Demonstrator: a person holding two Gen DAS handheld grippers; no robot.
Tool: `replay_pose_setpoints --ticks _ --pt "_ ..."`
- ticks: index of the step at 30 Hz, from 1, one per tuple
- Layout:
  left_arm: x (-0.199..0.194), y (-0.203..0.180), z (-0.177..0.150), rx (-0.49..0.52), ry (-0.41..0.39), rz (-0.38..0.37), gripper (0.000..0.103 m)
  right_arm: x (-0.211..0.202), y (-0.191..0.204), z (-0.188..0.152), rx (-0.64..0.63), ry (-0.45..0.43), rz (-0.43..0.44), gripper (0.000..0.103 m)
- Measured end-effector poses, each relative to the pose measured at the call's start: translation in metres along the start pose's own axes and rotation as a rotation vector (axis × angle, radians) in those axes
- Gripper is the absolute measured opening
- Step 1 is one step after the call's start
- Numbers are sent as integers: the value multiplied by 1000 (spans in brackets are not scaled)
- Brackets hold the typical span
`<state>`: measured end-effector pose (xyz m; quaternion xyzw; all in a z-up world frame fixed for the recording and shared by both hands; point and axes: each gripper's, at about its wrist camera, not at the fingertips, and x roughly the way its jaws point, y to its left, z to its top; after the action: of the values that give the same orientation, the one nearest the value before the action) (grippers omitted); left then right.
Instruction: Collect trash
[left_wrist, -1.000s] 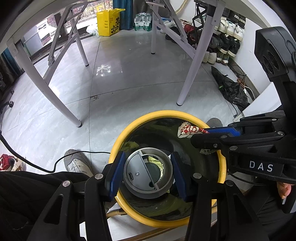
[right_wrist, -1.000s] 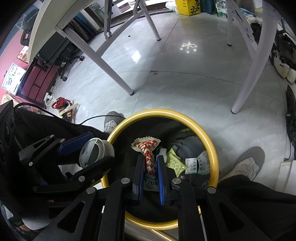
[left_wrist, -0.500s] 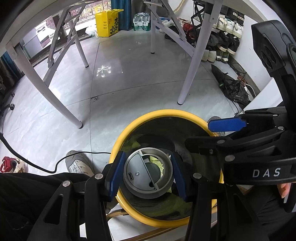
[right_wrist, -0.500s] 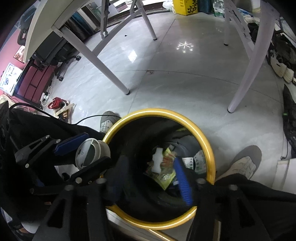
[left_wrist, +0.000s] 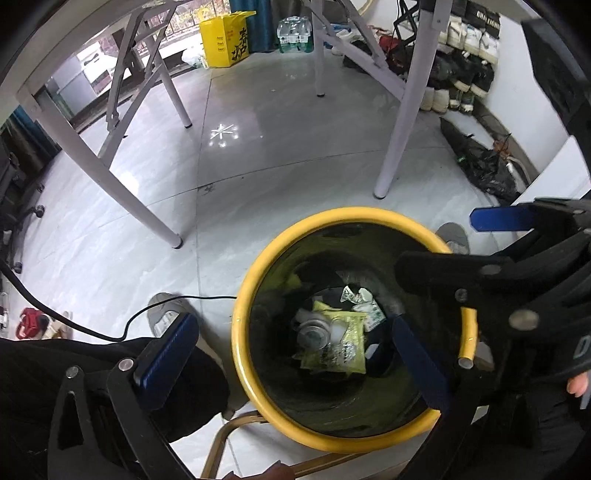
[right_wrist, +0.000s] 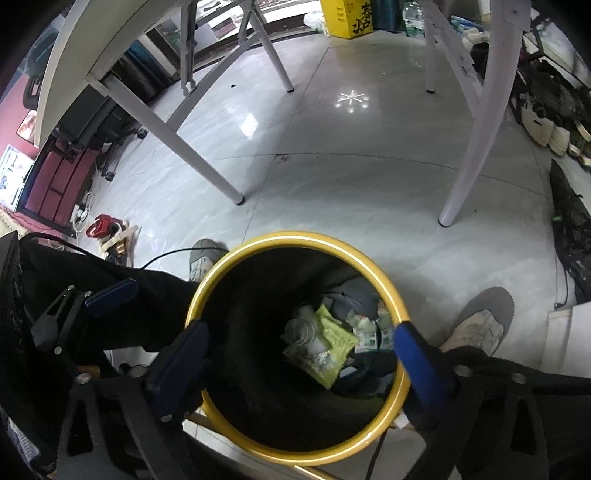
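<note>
A black trash bin with a yellow rim (left_wrist: 255, 266) (right_wrist: 295, 236) stands on the floor below both grippers. At its bottom lie a grey round cup (left_wrist: 313, 332) (right_wrist: 298, 329), a yellow-green wrapper (left_wrist: 341, 341) (right_wrist: 330, 349) and other packets. My left gripper (left_wrist: 291, 350) is open and empty above the bin. My right gripper (right_wrist: 301, 350) is open and empty above the bin too; it also shows in the left wrist view (left_wrist: 491, 236) at the right.
White table legs (left_wrist: 400, 96) (right_wrist: 199, 162) stand on the grey tiled floor beyond the bin. The person's shoes (right_wrist: 480, 325) (left_wrist: 164, 314) flank the bin. A black cable (left_wrist: 92, 328) runs at the left. A yellow box (left_wrist: 225, 40) and shoes line the far wall.
My left gripper opened and the grey cup fell into the bin. My right gripper opened earlier and dropped the red-and-white wrapper into the bin.
</note>
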<state>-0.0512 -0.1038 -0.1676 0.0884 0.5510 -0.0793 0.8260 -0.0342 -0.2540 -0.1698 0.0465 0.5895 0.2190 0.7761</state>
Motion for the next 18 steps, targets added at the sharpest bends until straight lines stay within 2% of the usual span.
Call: replay_pose_setpoints --ticks 8,18 --pt "2 10 0 -49 21 28 102 1 0 -1 -5 6 -10 103" --pt "1 7 0 -21 21 49 102 1 1 0 -8 12 -11 103"
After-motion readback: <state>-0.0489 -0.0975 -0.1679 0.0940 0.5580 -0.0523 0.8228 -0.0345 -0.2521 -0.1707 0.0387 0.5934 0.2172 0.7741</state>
